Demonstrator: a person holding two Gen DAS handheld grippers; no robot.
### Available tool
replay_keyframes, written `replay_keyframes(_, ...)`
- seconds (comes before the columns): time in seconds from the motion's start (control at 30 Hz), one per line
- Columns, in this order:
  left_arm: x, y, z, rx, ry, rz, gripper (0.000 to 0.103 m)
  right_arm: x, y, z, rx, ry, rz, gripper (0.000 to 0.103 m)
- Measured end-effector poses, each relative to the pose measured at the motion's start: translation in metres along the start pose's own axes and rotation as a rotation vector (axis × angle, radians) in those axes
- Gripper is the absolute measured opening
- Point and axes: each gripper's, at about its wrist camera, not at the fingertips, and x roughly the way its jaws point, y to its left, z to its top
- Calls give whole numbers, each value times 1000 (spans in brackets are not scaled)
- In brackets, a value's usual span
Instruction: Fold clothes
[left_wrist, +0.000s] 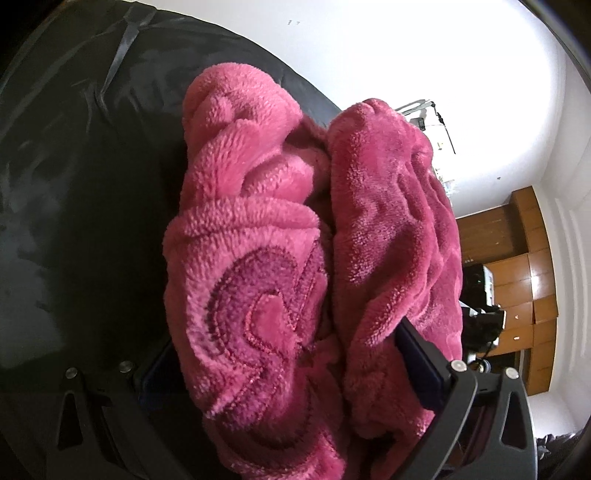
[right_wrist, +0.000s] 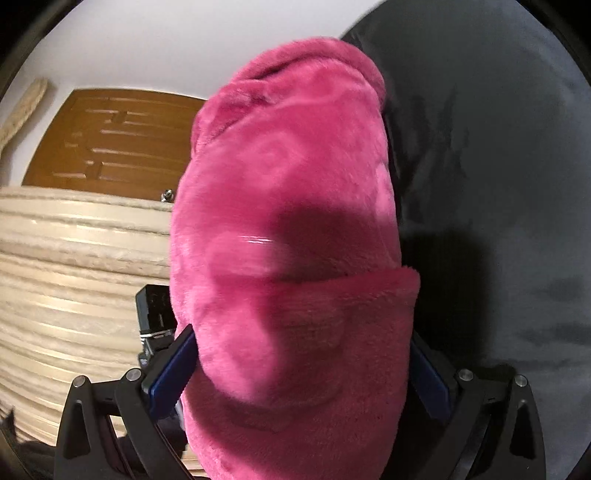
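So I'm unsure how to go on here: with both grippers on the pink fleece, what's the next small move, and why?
Probably lower both ends onto the dark cover together. The left gripper and right gripper each clamp a thick bunch of the fleece, which looks doubled over and lifted, so laying it flat would likely set the fold.

Pink fleece garment, darker magenta swirl embroidery; black sheet; brown wooden door

pink fleece garment, bunched in thick folds, darker stitched swirl pattern, lifted over black sheet
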Motion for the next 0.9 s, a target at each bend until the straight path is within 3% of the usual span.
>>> replay_keyframes(0.23, 3, -3, 1, 11, 8, -25, 103, 13, 1, 6, 9, 27, 15, 103)
replay_keyframes(0.4, 7, -8, 3, 17, 34, -31, 102, 27, 6, 13, 18, 80, -8, 103)
replay_keyframes(0.53, 11, -12, 5, 11, 58, -31, 99, 36, 14, 14, 25, 69, -48, 102)
replay_keyframes(0.73, 13, -12, 4, -41, 62, -79, 88, 29, 31, 8, 8, -2, -91, 77)
replay_keyframes(0.9, 10, -33, 3, -29, 56, -99, 76, 10, 52, 4, -36, -83, -103, 68)
